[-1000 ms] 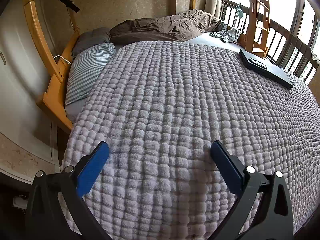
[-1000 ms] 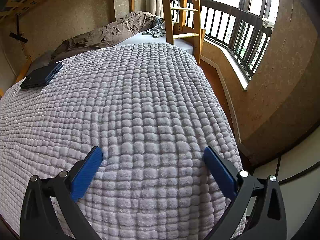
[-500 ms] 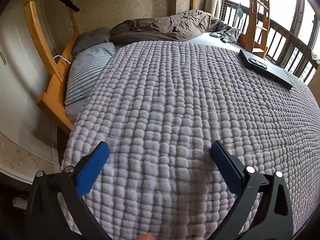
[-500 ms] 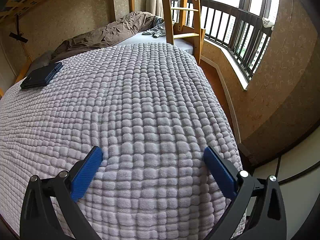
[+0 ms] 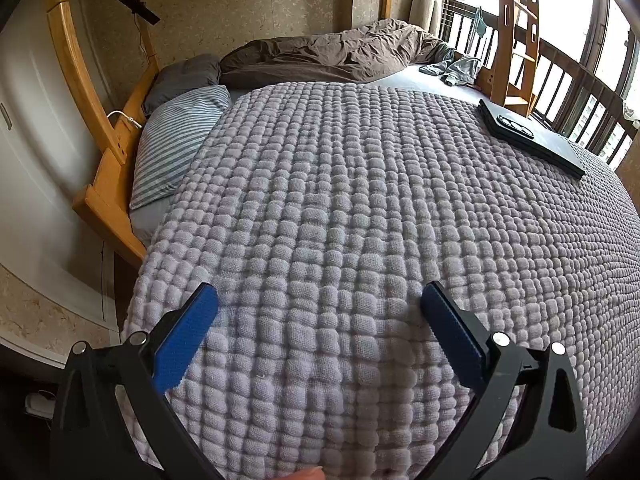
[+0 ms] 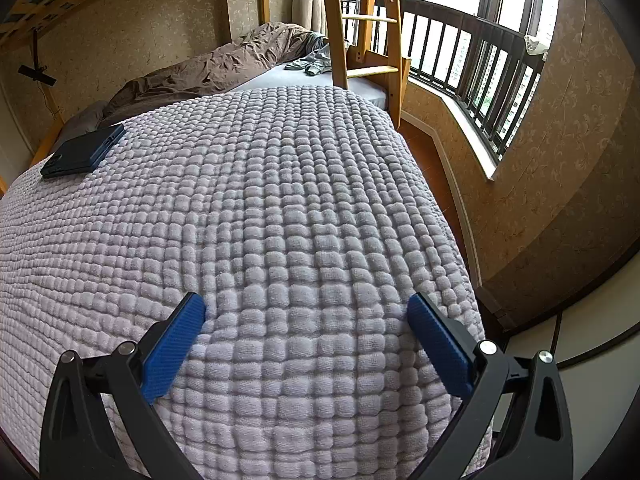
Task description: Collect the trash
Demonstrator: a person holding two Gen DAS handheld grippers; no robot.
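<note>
— While both tools hang over the foot of the bed, what sits at the far left?

— From the left wrist camera, a wooden bed frame (image 5: 105,184) with a white cable (image 5: 120,116) draped on it, then a striped pillow (image 5: 176,144) with a grey pillow (image 5: 184,78) behind it.

— And the left gripper (image 5: 318,304)?

— Its blue-padded fingers (image 5: 186,336) are spread wide, nothing between them, above a lilac waffle blanket (image 5: 360,200). A fingertip (image 5: 308,474) peeks in at the bottom edge.

— Further along?

— A crumpled brown duvet (image 5: 340,54) lies beyond the blanket, a bundle of grey-green clothing (image 5: 456,68) beside it, and a dark flat device (image 5: 532,140) resting on the blanket near its right side, with a smaller dark item on top that I cannot identify.

— The right gripper (image 6: 306,306)?

— Also spread wide and empty, over the same blanket. In its view the dark device is at the left, a wooden ladder (image 6: 360,28) stands at the bed's far corner, then a dark window railing (image 6: 472,60) and the patterned wall (image 6: 560,160).

— Where is the trash?

— I cannot pick out any piece of trash in either view.
</note>
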